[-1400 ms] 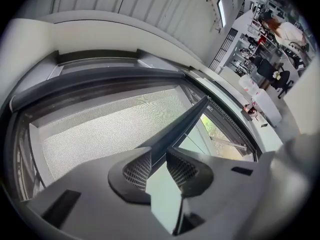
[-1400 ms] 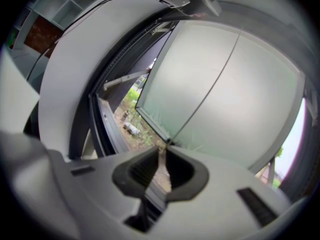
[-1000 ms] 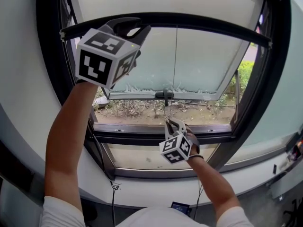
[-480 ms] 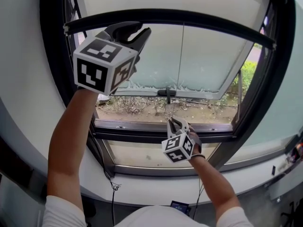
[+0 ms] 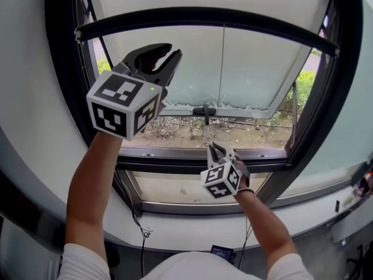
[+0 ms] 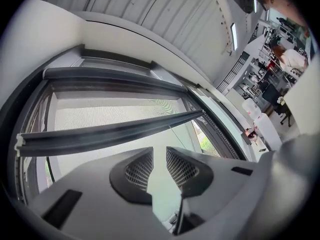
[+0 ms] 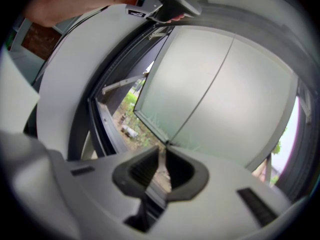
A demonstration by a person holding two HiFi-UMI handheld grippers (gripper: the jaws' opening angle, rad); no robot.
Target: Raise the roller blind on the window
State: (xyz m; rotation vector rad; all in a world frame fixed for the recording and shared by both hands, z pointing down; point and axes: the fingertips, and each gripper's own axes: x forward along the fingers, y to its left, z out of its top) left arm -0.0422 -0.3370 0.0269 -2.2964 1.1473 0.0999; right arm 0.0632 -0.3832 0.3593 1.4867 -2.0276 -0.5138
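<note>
"While the right gripper (image 5: 218,151) pinches the cord (image 5: 223,69), where's the roller blind (image 5: 262,69)?"
"Covering the upper pane, behind a dark bar (image 5: 204,16). Left gripper (image 5: 173,50) hovers beneath it, spread, empty."

No readable text, label, brand, number or sign in any view. Left marker cube (image 5: 123,105) on left tongs (image 5: 173,51), right marker cube (image 5: 220,181) on right tongs (image 5: 219,149): black-white square patterns only.

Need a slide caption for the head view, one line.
Head view: right gripper pinches the pull cord under the partly lowered roller blind; left gripper held high, jaws apart, empty.
</note>
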